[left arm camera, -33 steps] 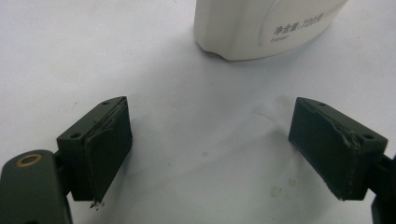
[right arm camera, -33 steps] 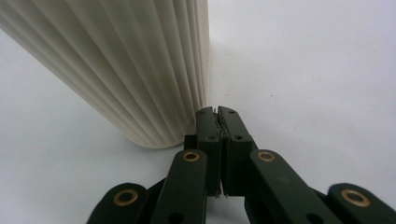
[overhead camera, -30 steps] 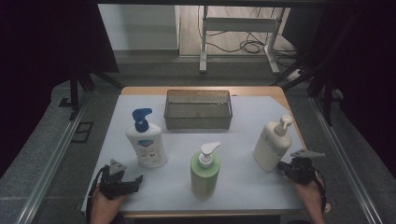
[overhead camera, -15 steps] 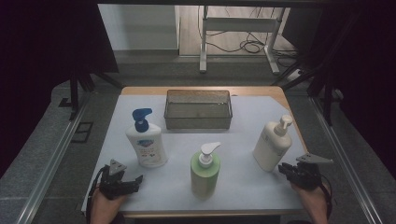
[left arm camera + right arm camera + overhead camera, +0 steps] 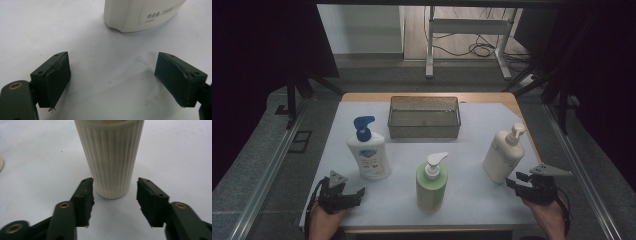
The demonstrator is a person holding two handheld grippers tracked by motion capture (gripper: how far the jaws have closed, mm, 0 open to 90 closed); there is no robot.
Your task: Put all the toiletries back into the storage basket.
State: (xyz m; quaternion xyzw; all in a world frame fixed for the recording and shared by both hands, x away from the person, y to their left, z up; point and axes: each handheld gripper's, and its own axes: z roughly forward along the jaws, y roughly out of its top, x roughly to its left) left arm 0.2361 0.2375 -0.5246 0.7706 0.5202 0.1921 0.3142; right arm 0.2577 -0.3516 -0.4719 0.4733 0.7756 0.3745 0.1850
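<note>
My right gripper [image 5: 113, 195] just opened, nothing clamped; cream bottle [image 5: 503, 155] upright just ahead on the counter's [image 5: 472, 195] right side, nozzle pointing right. Left gripper [image 5: 112, 82] apart. Three pump bottles, one basket [image 5: 424, 117].

Both hand-held grippers [image 5: 362, 191] [image 5: 511, 180] low, jaws apart, right's just opening.

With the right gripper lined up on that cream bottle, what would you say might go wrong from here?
1. The cream pump bottle is tall and narrow; the right gripper, whose jaws have just been opening, faces its base, so a push or low grip might tip it.
2. It stands near the table's right edge and may fall off.
3. The mesh basket lies well behind it, so the carry is long.
</note>
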